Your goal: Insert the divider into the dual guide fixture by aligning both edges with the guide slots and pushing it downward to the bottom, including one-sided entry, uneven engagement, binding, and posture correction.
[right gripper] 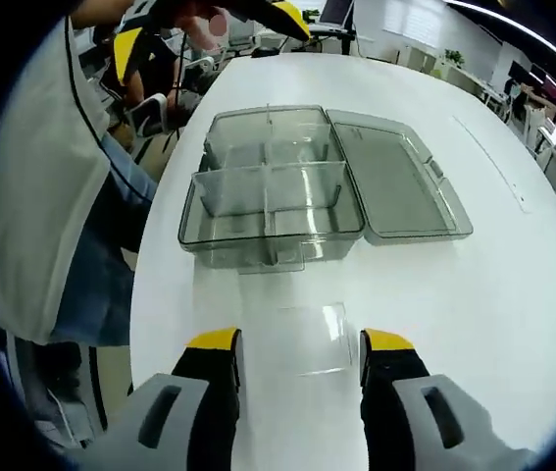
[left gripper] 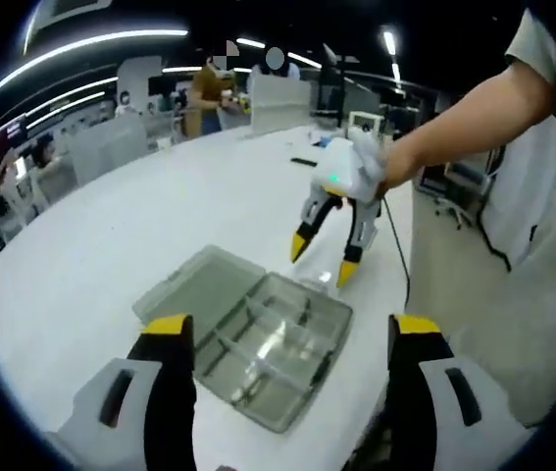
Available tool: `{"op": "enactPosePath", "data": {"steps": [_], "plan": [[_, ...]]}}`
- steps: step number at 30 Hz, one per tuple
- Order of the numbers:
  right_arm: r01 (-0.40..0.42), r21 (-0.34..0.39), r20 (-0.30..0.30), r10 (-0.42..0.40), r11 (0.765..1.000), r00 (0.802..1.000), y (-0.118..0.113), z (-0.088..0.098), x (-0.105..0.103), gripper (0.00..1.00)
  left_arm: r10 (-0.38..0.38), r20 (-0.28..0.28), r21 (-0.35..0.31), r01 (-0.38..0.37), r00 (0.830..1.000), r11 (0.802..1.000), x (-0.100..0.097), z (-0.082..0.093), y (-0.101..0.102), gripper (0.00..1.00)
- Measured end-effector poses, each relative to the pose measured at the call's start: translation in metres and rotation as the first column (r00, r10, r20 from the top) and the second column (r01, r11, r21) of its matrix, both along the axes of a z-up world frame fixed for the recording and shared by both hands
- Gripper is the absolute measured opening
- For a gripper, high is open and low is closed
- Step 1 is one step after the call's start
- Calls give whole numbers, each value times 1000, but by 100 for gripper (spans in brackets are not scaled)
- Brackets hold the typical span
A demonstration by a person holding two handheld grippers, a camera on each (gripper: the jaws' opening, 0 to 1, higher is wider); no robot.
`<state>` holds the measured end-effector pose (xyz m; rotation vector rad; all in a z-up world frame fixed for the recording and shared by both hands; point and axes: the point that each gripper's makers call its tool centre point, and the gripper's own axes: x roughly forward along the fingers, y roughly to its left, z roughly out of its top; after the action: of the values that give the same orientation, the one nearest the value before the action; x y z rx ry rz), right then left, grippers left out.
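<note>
— Two tools, what did each hold?
— Nothing: the left tool [left gripper: 287,339] and right tool [right gripper: 299,341] gaped empty, the clear divider [right gripper: 309,339] flat on the desk [right gripper: 513,324] beside the compartment box [right gripper: 273,211].
— Next?
— Likely grasping it.

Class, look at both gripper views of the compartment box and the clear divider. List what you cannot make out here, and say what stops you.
- Guide slots of the compartment box: too small and glare-washed in both views.
- Clear divider: transparent, edges faint in the right gripper view; whether it lies flat on the table is unclear.
- Right gripper tips, left gripper view: contact with the divider unclear.
- Left gripper: body cut off by the bottom edge.
</note>
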<state>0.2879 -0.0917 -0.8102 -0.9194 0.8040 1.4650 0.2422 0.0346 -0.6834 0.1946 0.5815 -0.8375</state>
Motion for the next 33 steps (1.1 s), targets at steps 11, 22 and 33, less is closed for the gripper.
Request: {"op": "enactPosePath", "data": {"steps": [11, 22, 33], "plan": [[-64, -56, 27, 66, 996, 997, 0, -7, 1, 38, 19, -15, 4, -19, 1000, 1000, -3, -5, 6, 79], [-84, -85, 4, 85, 993, 996, 0, -11, 1, 35, 27, -21, 2, -27, 999, 1000, -5, -6, 7, 79], [-112, -124, -1, 113, 986, 994, -1, -11, 4, 29, 31, -21, 2, -31, 999, 1000, -5, -6, 9, 79]]}}
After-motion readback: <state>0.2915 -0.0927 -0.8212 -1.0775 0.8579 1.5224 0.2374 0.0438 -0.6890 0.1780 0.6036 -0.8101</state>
